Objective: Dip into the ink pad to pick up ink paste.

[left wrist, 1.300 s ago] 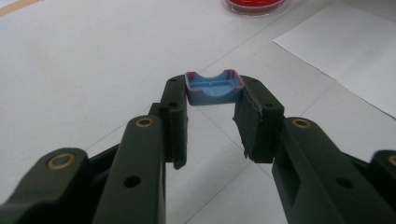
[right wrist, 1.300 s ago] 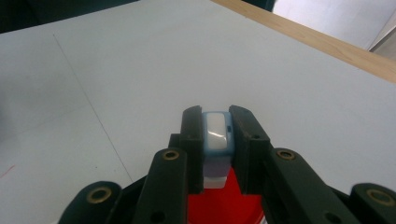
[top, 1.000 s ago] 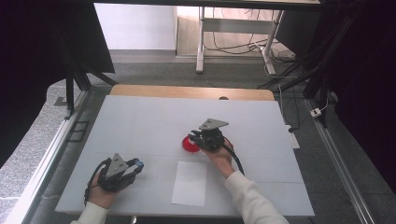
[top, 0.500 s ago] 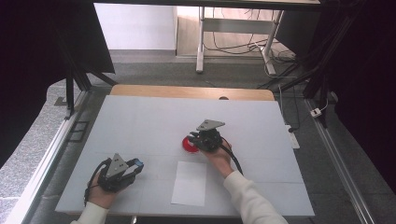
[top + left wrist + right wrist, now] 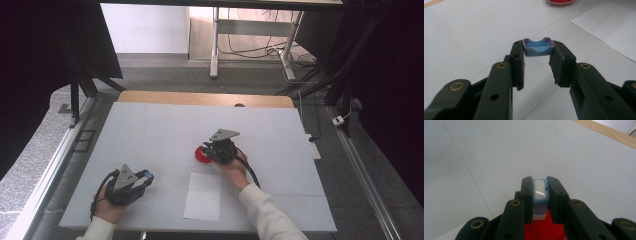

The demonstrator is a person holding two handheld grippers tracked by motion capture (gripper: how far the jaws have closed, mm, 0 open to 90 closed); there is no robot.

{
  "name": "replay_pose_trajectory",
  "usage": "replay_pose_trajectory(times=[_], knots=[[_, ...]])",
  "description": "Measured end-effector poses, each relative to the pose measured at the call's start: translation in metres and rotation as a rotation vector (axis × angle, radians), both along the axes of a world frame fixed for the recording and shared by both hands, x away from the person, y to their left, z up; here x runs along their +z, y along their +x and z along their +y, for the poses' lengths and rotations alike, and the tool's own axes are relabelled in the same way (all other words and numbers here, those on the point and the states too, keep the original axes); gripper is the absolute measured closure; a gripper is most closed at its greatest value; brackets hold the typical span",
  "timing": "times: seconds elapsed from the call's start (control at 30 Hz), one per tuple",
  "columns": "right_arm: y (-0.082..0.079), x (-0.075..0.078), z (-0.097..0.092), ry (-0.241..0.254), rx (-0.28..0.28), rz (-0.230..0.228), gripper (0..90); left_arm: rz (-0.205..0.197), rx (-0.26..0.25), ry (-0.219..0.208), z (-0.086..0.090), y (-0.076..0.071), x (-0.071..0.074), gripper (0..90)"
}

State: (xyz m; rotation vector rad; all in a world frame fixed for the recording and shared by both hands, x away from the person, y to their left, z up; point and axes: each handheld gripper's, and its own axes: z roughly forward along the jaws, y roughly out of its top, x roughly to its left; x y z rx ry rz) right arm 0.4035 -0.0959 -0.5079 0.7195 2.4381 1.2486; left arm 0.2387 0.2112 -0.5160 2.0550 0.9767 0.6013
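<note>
1. Between your left gripper's (image 5: 537, 63) jaw tips sits a blue cap (image 5: 538, 46), clamped, hollow side up, above the white table (image 5: 165, 130).
2. Your right gripper (image 5: 539, 192) pinches a pale blue stamp (image 5: 539, 190), possibly over the red ink pad (image 5: 202, 154).
3. White paper (image 5: 203, 196) lies near your right hand.

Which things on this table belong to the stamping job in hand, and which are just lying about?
In use:
- small blue plastic stamp, clamped in the right gripper
- round red ink pad below it
- blue plastic cap, clamped in the left gripper
- white paper sheet, likely next

Lying about:
- cables on the floor beyond the grey table
</note>
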Motion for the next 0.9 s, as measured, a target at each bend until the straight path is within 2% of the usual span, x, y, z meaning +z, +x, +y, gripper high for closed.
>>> replay_pose_trajectory(times=[0.73,0.9], knots=[[-0.0014,0.0003,0.0009,-0.006,-0.004,-0.007,75.5,-0.001,0.0,0.003,-0.0007,-0.0003,-0.0001,64.8],[-0.0009,0.0028,-0.0011,0.011,-0.003,-0.004,75.4,-0.001,-0.002,0.001,-0.0006,0.0,0.0,64.8]])
